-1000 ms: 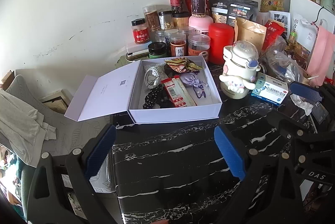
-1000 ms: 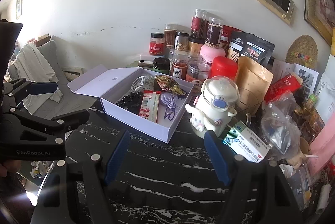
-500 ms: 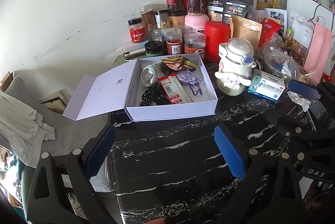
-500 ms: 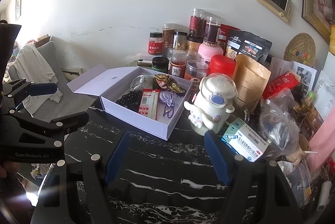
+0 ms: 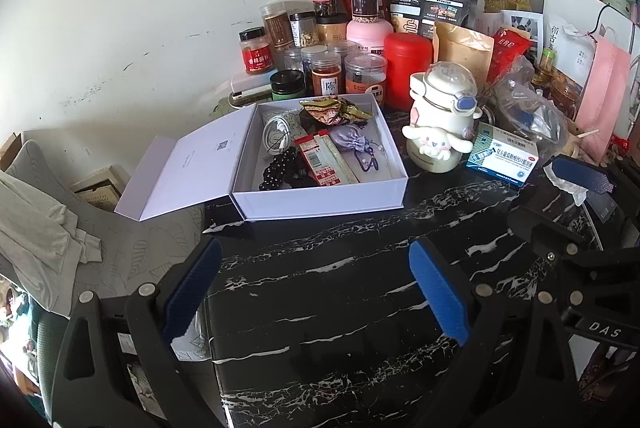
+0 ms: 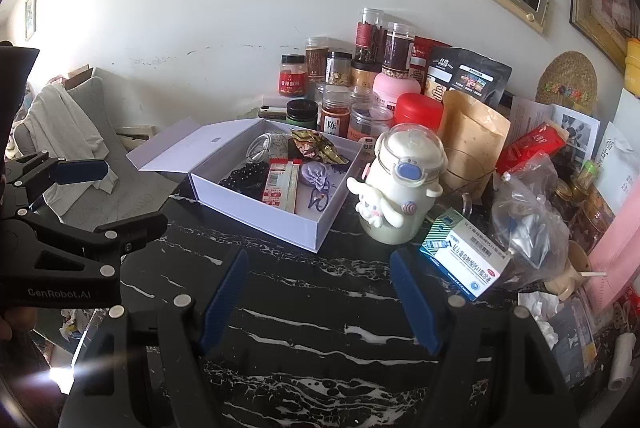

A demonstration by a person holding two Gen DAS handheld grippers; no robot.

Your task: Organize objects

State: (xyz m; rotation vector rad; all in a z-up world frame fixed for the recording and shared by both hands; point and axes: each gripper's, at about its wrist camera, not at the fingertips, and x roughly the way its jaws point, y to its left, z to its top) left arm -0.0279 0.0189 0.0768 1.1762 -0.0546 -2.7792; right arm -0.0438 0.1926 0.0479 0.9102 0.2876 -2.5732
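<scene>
An open white box [image 5: 320, 194] [image 6: 256, 208] stands on the black marble table [image 5: 340, 308], its lid [image 5: 188, 168] folded out to the left. Inside lie a white cable [image 5: 276, 138], black beads [image 5: 280, 172], a red packet [image 5: 318, 164], a purple pouch [image 5: 350, 142] and foil snack packs [image 5: 332, 110]. My left gripper [image 5: 314, 288] is open and empty, held back from the box's front wall. My right gripper [image 6: 318, 302] is open and empty, also short of the box. Each gripper shows at the edge of the other's view.
A white character bottle [image 5: 440, 124] [image 6: 400, 188] stands right of the box, with a blue-white medicine box [image 5: 502, 158] [image 6: 466, 260] beside it. Jars [image 5: 332, 68], a red canister [image 5: 408, 68] and bags [image 5: 460, 48] crowd the wall. A grey chair [image 5: 48, 220] with cloth sits left.
Both grippers have drawn back slightly from the box, so the box and bottle sit a little farther off in both views. Jaws stay open.
</scene>
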